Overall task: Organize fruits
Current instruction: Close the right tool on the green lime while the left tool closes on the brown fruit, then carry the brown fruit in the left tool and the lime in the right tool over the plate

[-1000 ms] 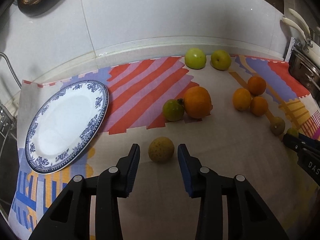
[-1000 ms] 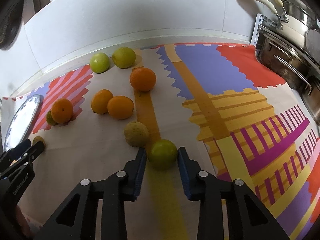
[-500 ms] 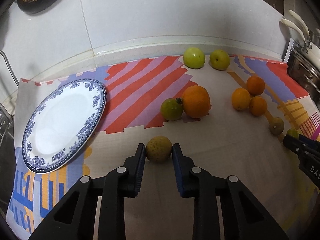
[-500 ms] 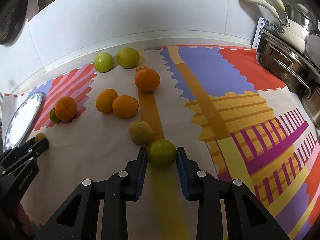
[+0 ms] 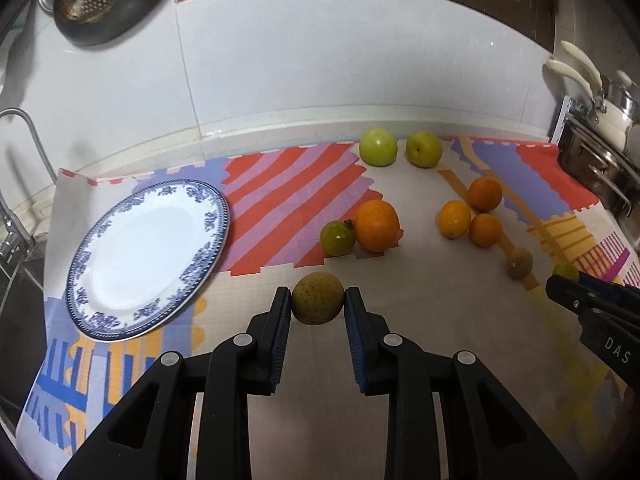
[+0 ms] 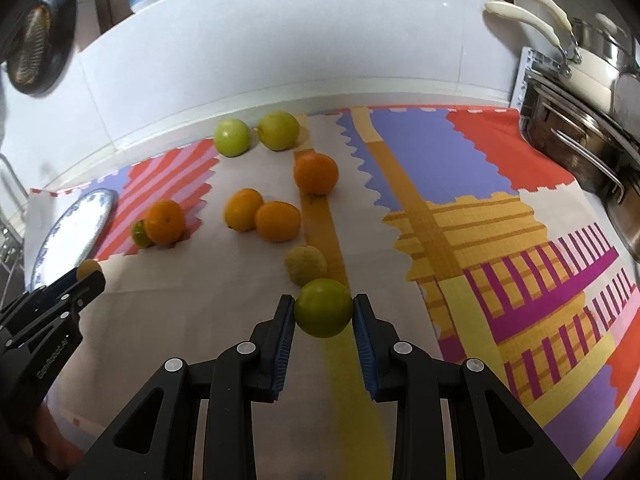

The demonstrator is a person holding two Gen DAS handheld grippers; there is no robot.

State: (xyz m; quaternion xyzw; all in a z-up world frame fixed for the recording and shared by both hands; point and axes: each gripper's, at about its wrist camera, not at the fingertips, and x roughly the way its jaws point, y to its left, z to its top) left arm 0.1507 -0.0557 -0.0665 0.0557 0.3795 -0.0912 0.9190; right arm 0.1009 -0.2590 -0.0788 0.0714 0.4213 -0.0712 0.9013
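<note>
Fruits now gripped: my left hand-held gripper [image 5: 318, 306] just closed on the brownish fruit [image 5: 317, 298], right hand-held gripper [image 6: 323, 312] clamps the green fruit [image 6: 323, 307], plate [image 5: 120, 322] far left next.

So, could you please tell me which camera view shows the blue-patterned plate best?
The left wrist view: the blue-patterned plate lies whole and empty on the mat, left of the speckled fruit. In the right wrist view it is a foreshortened sliver at the left edge, partly hidden behind the left gripper.
</note>
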